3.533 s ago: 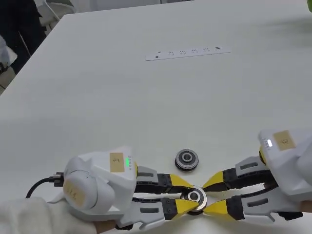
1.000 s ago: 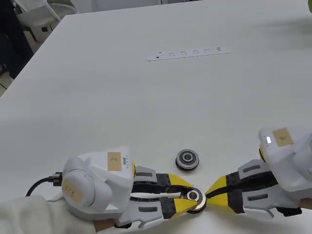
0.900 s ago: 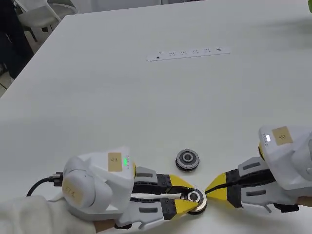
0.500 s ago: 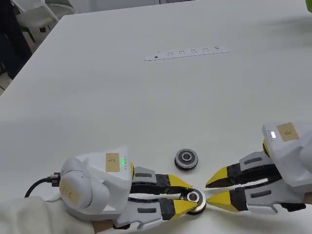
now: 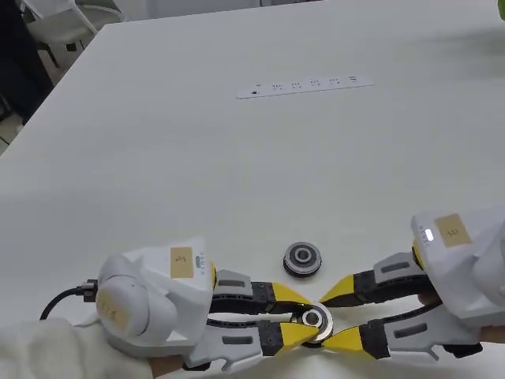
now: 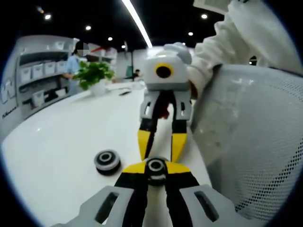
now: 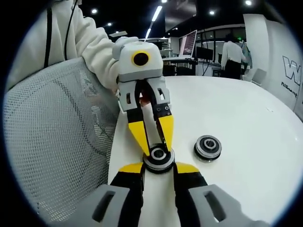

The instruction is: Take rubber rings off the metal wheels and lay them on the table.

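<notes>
Left gripper, low in the head view and pointing in from the left with a white sleeve behind it, lies nearly level, its yellow-tipped jaws closed on a metal wheel. Right gripper points in from the opposite side, tip to tip with the left. Its jaws stand spread, one tip on each side of the same wheel; whether they touch it cannot be told.
</notes>
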### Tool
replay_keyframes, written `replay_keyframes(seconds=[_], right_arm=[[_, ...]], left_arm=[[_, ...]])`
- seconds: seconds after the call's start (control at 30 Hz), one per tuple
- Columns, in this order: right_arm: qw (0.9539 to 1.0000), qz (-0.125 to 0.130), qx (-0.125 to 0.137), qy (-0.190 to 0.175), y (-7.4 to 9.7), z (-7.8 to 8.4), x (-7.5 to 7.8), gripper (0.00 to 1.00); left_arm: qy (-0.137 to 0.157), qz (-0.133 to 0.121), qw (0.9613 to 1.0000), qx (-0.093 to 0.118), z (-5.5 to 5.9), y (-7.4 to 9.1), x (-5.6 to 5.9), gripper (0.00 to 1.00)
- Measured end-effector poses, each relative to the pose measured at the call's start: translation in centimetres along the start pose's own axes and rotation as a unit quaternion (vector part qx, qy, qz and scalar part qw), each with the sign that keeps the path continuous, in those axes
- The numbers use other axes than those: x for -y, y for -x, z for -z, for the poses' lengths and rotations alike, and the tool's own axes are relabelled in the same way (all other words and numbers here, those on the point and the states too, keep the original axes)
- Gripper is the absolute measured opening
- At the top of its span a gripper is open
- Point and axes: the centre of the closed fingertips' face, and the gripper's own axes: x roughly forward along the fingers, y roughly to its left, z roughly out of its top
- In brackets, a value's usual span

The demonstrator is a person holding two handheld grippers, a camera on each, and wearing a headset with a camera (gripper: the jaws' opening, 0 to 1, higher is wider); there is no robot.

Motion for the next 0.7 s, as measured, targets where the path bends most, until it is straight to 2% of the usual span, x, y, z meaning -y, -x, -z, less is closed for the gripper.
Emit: replay_keyframes(seconds=[0.2,0.4,0.43,0.5,0.53,0.6,0.7], right_arm=[[0.9999,0.002,-0.006,-0.009,0.34,0.32,0.06,0.15],[0.9999,0.005,-0.012,0.001,0.55,0.44,0.01,0.11],[0.9998,0.008,-0.014,0.007,0.6,0.54,0.05,0.1],[0.9996,0.018,-0.018,0.012,0.87,0.74,0.47,0.0],[0.9997,0.015,-0.018,-0.007,0.82,0.78,0.34,0.0],[0.9996,0.016,-0.021,0.004,0.67,0.75,0.27,0.0],[0.9995,0.016,-0.024,-0.01,0.67,0.9,0.31,0.0]], left_arm=[[0.001,-0.001,1.0,-0.002,0.02,0.01,0.0,0.14],[0.002,-0.003,1.0,-0.002,-0.03,0.0,0.06,0.13],[0.002,-0.002,1.0,-0.003,-0.05,-0.01,0.09,0.13],[0.001,-0.001,1.0,-0.002,-0.08,0.02,0.22,0.14],[0.001,-0.002,1.0,-0.003,-0.11,0.02,0.23,0.14],[0.001,-0.002,1.0,-0.002,-0.1,0.05,0.24,0.14],[0.0,-0.002,1.0,-0.002,-0.12,0.06,0.26,0.14]])
